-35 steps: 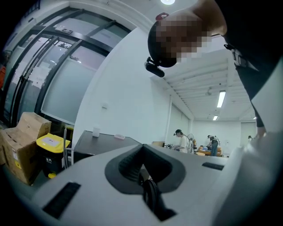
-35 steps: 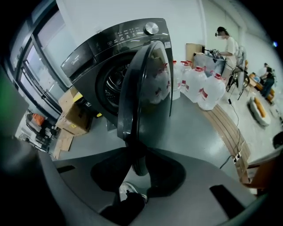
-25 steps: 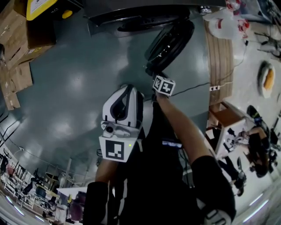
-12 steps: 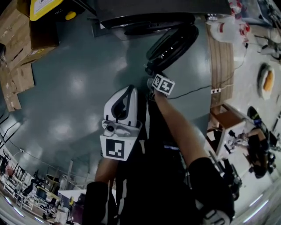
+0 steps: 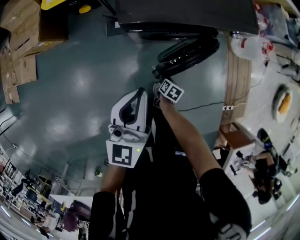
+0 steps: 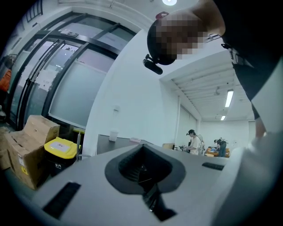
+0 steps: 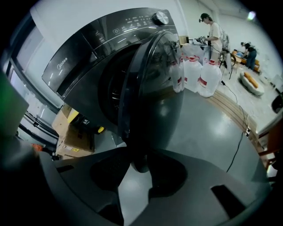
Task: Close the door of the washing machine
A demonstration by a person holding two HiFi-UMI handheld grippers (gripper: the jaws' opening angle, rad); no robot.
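The dark grey washing machine [image 5: 187,11] [image 7: 88,48] stands at the top of the head view. Its round door [image 5: 190,49] [image 7: 154,97] hangs partly open, slanting toward the drum. My right gripper [image 5: 161,80] [image 7: 139,163] points steeply down at the door's free edge. That rim sits between its jaws and touches both, while the jaws are opening slightly. My left gripper [image 5: 135,96] [image 6: 143,170] is white, held level close to the body, well short of the machine. Its jaws are shut with nothing in them.
Cardboard boxes [image 5: 23,28] [image 6: 26,145] and a yellow-lidded bin [image 5: 61,3] [image 6: 59,150] stand left of the machine. Water jugs [image 5: 248,44] [image 7: 201,75] and a wooden strip [image 5: 239,75] lie to its right, with a cable [image 5: 206,105] on the floor. People [image 7: 214,31] work far behind.
The door has swung nearer to the machine's front, and my right gripper has gone with its edge. The left gripper has drifted a little forward.
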